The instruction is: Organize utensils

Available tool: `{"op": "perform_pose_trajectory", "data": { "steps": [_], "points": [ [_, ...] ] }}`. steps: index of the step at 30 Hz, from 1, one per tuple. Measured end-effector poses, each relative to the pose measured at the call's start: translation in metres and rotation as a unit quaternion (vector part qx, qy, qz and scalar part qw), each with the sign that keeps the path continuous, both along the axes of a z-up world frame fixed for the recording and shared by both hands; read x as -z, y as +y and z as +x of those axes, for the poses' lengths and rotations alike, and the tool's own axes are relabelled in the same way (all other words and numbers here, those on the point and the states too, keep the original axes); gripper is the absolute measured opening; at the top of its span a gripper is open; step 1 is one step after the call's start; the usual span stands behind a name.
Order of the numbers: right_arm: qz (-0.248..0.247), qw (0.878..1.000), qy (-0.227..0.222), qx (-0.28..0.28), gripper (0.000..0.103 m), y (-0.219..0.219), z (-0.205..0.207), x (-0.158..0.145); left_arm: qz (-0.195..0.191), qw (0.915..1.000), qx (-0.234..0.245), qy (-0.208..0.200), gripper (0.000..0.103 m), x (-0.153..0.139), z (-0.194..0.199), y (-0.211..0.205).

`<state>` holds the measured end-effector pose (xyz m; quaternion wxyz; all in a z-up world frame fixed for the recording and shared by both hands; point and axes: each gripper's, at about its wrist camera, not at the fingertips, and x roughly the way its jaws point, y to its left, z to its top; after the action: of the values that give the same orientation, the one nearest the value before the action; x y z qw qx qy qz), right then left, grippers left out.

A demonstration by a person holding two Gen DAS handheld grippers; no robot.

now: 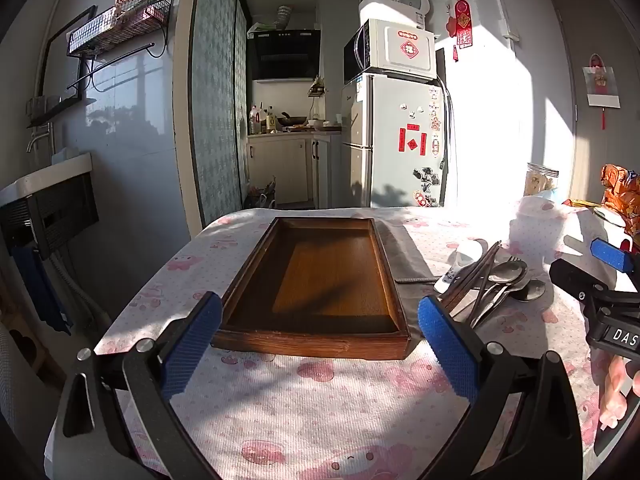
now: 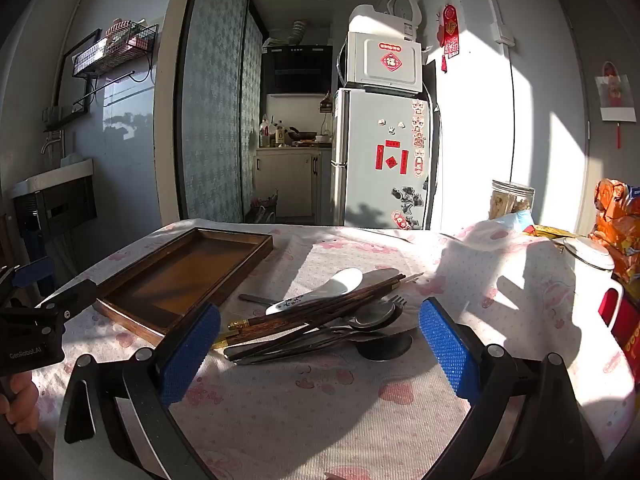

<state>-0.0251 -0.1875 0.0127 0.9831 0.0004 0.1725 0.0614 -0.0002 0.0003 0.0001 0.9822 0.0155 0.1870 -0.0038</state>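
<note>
The utensil pile (image 2: pixel 320 320) lies on the counter (image 2: pixel 320 420) just beyond the right gripper (image 2: pixel 320 356), handles pointing near-left. Right of the empty wooden tray (image 1: pixel 316 280), it is farther from the left gripper (image 1: pixel 320 344). Both grippers gape wide, holding nothing.

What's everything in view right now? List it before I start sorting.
wooden tray: one, brown, empty, on the tablecloth, left of the utensil pile
chopsticks: several, dark wood, across the pile
ceramic spoon: one, white, at the pile's far side
metal spoons: at least two, grey, in the pile
fork: one, metal, tines showing behind the spoons
jar: one, clear, far right on the table
fridge: one, pale, behind the table, microwave on top
left gripper: blue pads, open, facing the tray
right gripper: blue pads, open, facing the pile
</note>
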Motion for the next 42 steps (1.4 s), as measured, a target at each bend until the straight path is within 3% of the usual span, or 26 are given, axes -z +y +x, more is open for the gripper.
{"op": "perform_pose_trajectory", "data": {
  "steps": [42],
  "points": [
    [0.001, 1.000, 0.000, 0.000, 0.100, -0.0001, -0.0002, -0.0004, 0.001, 1.0000, 0.000, 0.005, 0.100, 0.0002, 0.0006, -0.0002]
  ]
}}
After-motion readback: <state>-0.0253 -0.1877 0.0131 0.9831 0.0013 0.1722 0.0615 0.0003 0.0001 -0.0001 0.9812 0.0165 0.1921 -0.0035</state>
